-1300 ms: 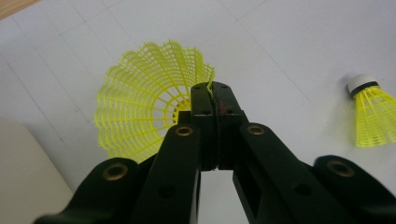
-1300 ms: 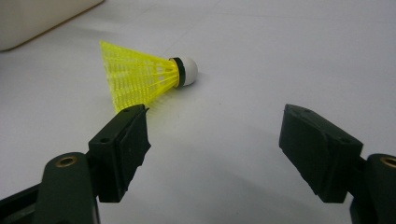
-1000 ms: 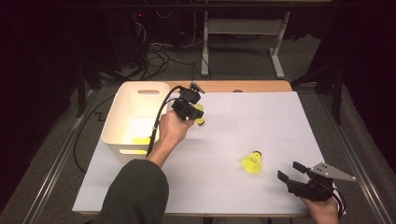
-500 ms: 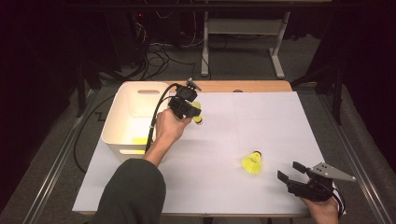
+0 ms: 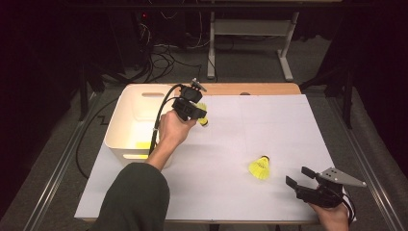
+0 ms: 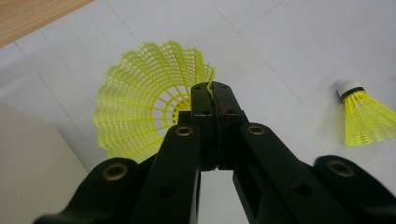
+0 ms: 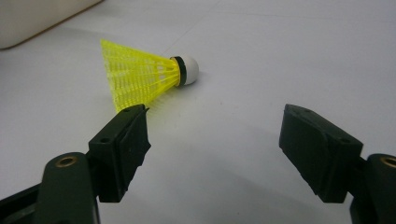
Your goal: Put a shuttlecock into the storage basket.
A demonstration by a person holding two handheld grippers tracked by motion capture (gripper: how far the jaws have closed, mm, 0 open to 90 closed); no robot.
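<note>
Left gripper view: left tool (image 6: 215,91) pinches shuttlecock (image 6: 140,116); right tool (image 5: 302,179) gapes.

held shuttlecock (image 6: 140,116): yellow mesh skirt | lying shuttlecock (image 7: 144,72): yellow skirt, white cork, dark band, possibly black | bin (image 5: 126,125): cream-white | grippers: black | table sheet (image 5: 269,125): white

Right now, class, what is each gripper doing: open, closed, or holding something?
Left gripper: closed on the skirt edge of a yellow shuttlecock, beside the white bin.
Right gripper: open, holding nothing; second shuttlecock lies ahead.
</note>
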